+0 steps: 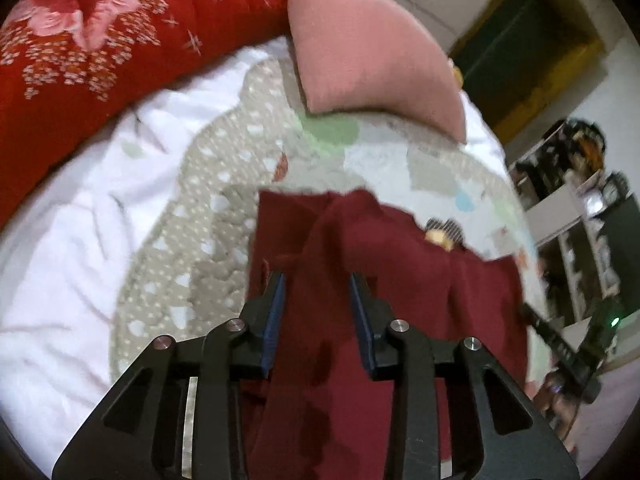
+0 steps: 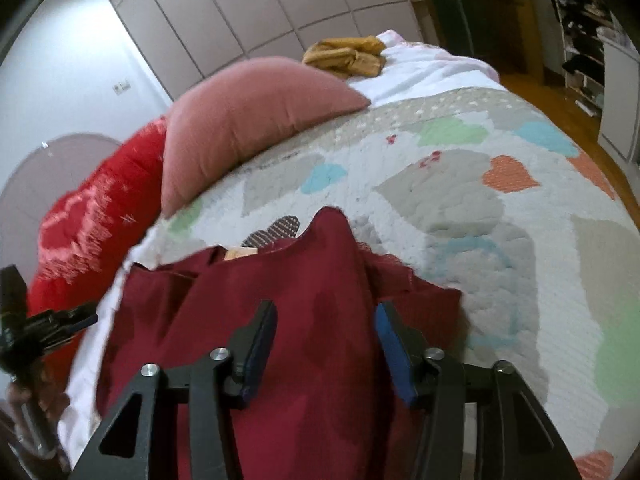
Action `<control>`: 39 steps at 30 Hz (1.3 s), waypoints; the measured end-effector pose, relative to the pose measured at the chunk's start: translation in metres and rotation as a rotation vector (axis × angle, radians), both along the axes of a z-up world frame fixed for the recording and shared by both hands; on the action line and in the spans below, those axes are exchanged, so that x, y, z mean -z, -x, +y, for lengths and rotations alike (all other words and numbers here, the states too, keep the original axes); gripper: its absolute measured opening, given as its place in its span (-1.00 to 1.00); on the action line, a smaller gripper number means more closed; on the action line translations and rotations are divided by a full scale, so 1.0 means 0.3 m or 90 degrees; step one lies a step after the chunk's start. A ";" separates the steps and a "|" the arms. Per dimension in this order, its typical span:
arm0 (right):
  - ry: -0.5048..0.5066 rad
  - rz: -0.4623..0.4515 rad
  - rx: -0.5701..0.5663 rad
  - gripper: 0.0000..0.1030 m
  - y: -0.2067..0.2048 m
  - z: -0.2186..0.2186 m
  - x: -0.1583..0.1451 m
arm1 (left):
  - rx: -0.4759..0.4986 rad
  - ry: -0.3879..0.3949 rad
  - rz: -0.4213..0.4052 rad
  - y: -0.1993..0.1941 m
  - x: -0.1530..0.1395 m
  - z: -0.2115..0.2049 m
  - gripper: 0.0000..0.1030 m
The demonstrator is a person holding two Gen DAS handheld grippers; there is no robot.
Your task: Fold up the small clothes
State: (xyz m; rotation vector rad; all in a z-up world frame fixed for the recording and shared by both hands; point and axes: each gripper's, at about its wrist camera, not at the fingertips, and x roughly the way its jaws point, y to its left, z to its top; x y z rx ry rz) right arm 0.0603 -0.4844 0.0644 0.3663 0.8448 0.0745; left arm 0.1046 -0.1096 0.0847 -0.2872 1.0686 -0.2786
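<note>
I'm holding both my left gripper (image 1: pixel 318 300) and right gripper (image 2: pixel 326 334) spread wide over the maroon garment (image 1: pixel 360 260); it's looking limp, light, so I'm eyeing its hem corners

Rumpled dark red garment (image 1: pixel 360 280), partly folded, on the patchwork quilt (image 2: pixel 460 200).

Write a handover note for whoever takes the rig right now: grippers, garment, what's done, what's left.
Left gripper: open, jaws astride a raised ridge of the garment.
Right gripper: open, jaws either side of another garment ridge, not clamped.
Garment: dark red, rumpled on the quilt, near the pink pillow.
Done: no neat fold visible.
Left: grip, flatten, fold. The yellow clothes at the far end probably come later.
</note>
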 end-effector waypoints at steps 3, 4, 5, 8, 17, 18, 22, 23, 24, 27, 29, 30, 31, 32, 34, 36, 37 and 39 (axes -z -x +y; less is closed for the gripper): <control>0.088 -0.003 -0.005 -0.84 -0.039 0.045 0.002 | 0.002 -0.034 0.003 -0.034 0.049 -0.045 -0.41; 0.087 -0.019 0.005 -0.85 -0.033 0.037 -0.017 | -0.005 -0.055 0.001 -0.054 0.067 -0.056 -0.41; 0.080 -0.029 0.014 -0.85 -0.026 0.021 -0.027 | -0.012 -0.067 -0.005 -0.068 0.080 -0.060 -0.41; 0.083 -0.023 0.073 -0.85 -0.015 -0.056 -0.015 | -0.037 -0.112 -0.015 -0.113 0.123 -0.061 -0.40; 0.026 -0.020 0.118 -0.29 0.051 -0.088 -0.057 | -0.056 -0.090 -0.011 -0.027 0.080 0.060 -0.35; 0.010 -0.035 0.095 -0.29 0.059 -0.057 -0.090 | -0.061 -0.097 -0.016 0.005 0.070 0.077 -0.35; -0.039 -0.032 -0.081 -0.28 0.014 0.188 -0.154 | -0.052 -0.086 -0.023 0.154 0.067 0.136 -0.35; -0.049 -0.025 -0.119 -0.28 -0.003 0.260 -0.156 | -0.053 -0.079 -0.018 0.193 0.078 0.152 -0.35; -0.058 -0.017 -0.151 -0.28 -0.022 0.332 -0.155 | -0.053 -0.072 -0.014 0.230 0.091 0.165 -0.35; -0.049 -0.003 -0.216 -0.28 -0.092 0.551 -0.147 | -0.051 -0.048 -0.009 0.298 0.118 0.176 -0.35; -0.032 0.017 -0.244 -0.28 -0.152 0.682 -0.126 | -0.048 -0.040 -0.012 0.327 0.133 0.173 -0.35; -0.030 0.030 -0.250 -0.28 -0.179 0.723 -0.109 | -0.045 -0.042 -0.014 0.329 0.134 0.167 -0.35; -0.025 0.048 -0.256 -0.28 -0.210 0.774 -0.081 | -0.035 -0.050 -0.021 0.332 0.133 0.158 -0.35; -0.016 0.058 -0.259 -0.28 -0.229 0.807 -0.061 | -0.030 -0.057 -0.028 0.333 0.130 0.153 -0.35; 0.016 0.083 -0.254 -0.28 -0.271 0.875 -0.016 | -0.031 -0.061 -0.036 0.337 0.128 0.159 -0.35; 0.030 0.112 -0.239 -0.28 -0.319 0.908 0.034 | -0.028 -0.054 -0.035 0.340 0.131 0.169 -0.35; 0.032 0.121 -0.234 -0.28 -0.337 0.907 0.056 | -0.027 -0.052 -0.033 0.340 0.135 0.176 -0.35; 0.038 0.131 -0.214 -0.33 -0.377 0.911 0.091 | -0.026 -0.057 -0.031 0.334 0.141 0.188 -0.35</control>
